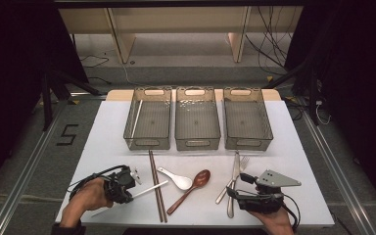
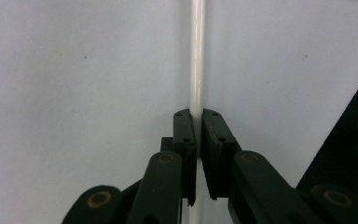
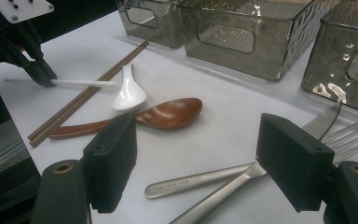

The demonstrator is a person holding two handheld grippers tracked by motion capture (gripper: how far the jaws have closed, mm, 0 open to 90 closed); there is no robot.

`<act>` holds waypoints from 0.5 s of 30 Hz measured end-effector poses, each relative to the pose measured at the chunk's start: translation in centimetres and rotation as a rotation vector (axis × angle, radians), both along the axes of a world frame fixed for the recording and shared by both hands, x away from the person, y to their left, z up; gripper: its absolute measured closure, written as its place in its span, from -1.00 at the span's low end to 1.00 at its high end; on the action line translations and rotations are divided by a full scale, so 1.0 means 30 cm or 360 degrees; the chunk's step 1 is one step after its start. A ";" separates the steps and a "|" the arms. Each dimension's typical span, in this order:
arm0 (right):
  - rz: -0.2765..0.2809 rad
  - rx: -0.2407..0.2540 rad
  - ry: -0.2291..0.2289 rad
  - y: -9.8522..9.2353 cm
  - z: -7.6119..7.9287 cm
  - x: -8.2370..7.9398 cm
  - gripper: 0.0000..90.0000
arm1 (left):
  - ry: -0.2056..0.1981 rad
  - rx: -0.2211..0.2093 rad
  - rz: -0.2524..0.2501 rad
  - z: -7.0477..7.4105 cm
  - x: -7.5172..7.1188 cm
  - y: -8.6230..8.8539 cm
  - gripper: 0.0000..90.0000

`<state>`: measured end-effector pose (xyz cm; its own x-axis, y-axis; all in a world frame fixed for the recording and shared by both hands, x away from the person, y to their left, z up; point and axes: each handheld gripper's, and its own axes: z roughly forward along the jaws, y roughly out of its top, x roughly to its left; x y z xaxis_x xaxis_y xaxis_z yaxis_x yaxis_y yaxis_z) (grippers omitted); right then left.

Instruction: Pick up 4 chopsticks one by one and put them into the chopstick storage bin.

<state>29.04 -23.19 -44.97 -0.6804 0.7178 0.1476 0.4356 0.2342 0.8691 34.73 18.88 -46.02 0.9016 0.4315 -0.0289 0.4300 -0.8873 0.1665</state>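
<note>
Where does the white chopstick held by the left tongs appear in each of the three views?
High view: the white chopstick lies lower left, slanting from the left tongs toward the white spoon.
Left gripper view: it runs straight up the centre, pinched between the jaws.
Right gripper view: upper left, level, ending beside the white spoon.
Shared landmark: the brown chopsticks crossing beneath it.

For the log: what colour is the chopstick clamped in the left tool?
White; the chopstick shows best in the left gripper view.

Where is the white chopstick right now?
In the high view, the white chopstick lies at the table's front left, pinched by the left gripper, just left of the brown chopsticks.
</note>
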 end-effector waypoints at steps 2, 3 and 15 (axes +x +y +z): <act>0.0000 0.0000 0.0001 0.000 0.000 0.000 -0.34 | -0.0007 -0.0038 0.0021 0.006 -0.003 0.002 0.88; 0.0000 -0.0001 0.0002 0.000 0.000 0.000 -0.34 | -0.0004 -0.0040 0.0003 0.016 -0.001 0.007 0.88; -0.0001 0.0007 0.0008 0.001 -0.001 0.001 -0.34 | -0.0165 -0.0277 0.0183 0.115 0.015 0.056 0.89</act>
